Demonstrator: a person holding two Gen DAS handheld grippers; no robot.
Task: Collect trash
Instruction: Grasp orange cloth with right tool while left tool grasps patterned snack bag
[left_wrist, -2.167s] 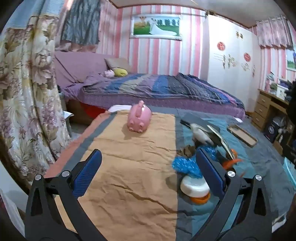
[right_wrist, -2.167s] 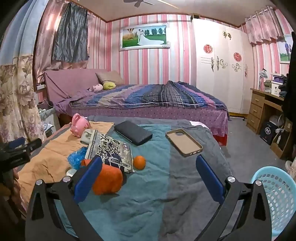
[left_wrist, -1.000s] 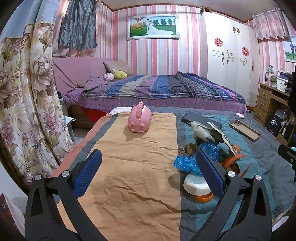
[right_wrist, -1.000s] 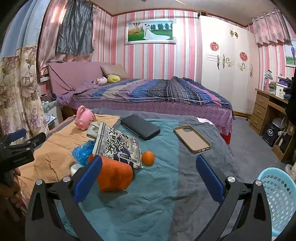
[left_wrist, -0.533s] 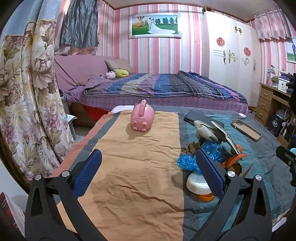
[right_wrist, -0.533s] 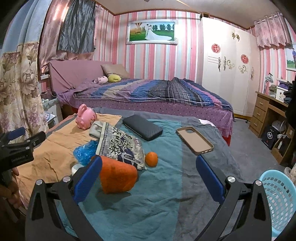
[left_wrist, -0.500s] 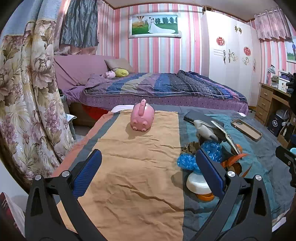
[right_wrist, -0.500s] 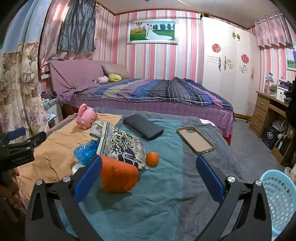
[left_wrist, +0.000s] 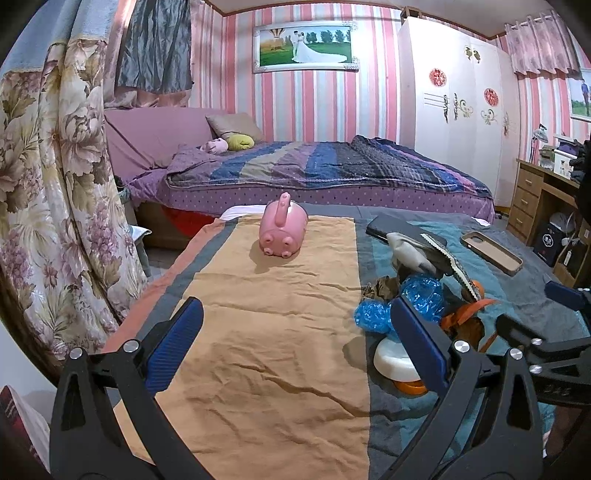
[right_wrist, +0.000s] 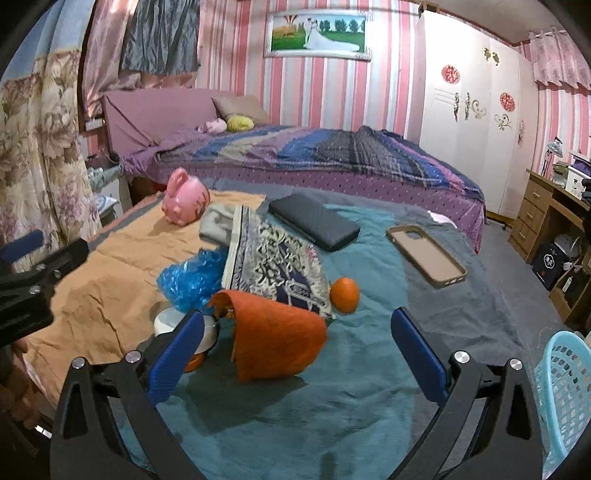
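Note:
A heap of trash lies mid-table: a crumpled blue plastic bag (right_wrist: 192, 278) (left_wrist: 402, 299), an orange wrapper (right_wrist: 277, 338), a patterned snack packet (right_wrist: 273, 267), a white round lid (right_wrist: 173, 321) (left_wrist: 393, 360) and a small orange fruit (right_wrist: 344, 290). My right gripper (right_wrist: 297, 352) is open, its fingers on either side of the orange wrapper, a little short of it. My left gripper (left_wrist: 295, 345) hangs open over the tan cloth (left_wrist: 280, 317), with the heap just beyond its right finger. The right gripper's fingers (left_wrist: 565, 293) show at the left wrist view's right edge.
A pink piggy bank (left_wrist: 282, 230) stands at the table's far side. A black case (right_wrist: 314, 219) and a phone case (right_wrist: 424, 254) lie past the heap. A light blue basket (right_wrist: 565, 398) stands at the lower right. A bed and floral curtain lie beyond.
The right gripper has moved forward and left toward the heap, so the orange wrapper now sits between its fingers. The left gripper has barely shifted.

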